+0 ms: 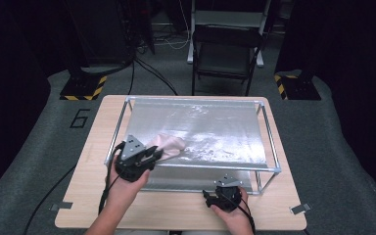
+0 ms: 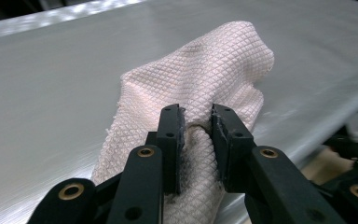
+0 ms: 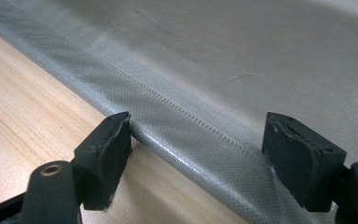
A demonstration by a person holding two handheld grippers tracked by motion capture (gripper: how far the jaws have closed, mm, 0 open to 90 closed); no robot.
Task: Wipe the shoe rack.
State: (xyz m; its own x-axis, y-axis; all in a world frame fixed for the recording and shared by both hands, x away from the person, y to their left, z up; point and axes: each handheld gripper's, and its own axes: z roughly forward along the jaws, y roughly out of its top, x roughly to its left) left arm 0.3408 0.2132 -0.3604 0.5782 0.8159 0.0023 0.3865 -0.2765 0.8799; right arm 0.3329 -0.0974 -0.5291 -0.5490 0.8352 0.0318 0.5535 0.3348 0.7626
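A pale pink waffle-weave cloth (image 1: pixel 169 145) lies bunched on the silvery sheet (image 1: pixel 215 129) stretched over a metal frame (image 1: pixel 269 142). My left gripper (image 1: pixel 152 155) is at the sheet's near left edge, shut on a fold of the cloth (image 2: pixel 200 84), whose fabric is pinched between the black pads (image 2: pixel 173 135). My right gripper (image 1: pixel 210 197) rests low on the table at the frame's near right. In the right gripper view its jaws stand wide apart (image 3: pixel 198 149) over the hem of the grey sheet (image 3: pixel 205 126), with nothing pressed between them.
The frame stands on a light wooden table (image 1: pixel 176 210) with its posts at the corners. A folding chair (image 1: pixel 225 49) and two stands with yellow-black bases (image 1: pixel 83 88) are on the floor beyond. Tape tabs mark the table's near corners.
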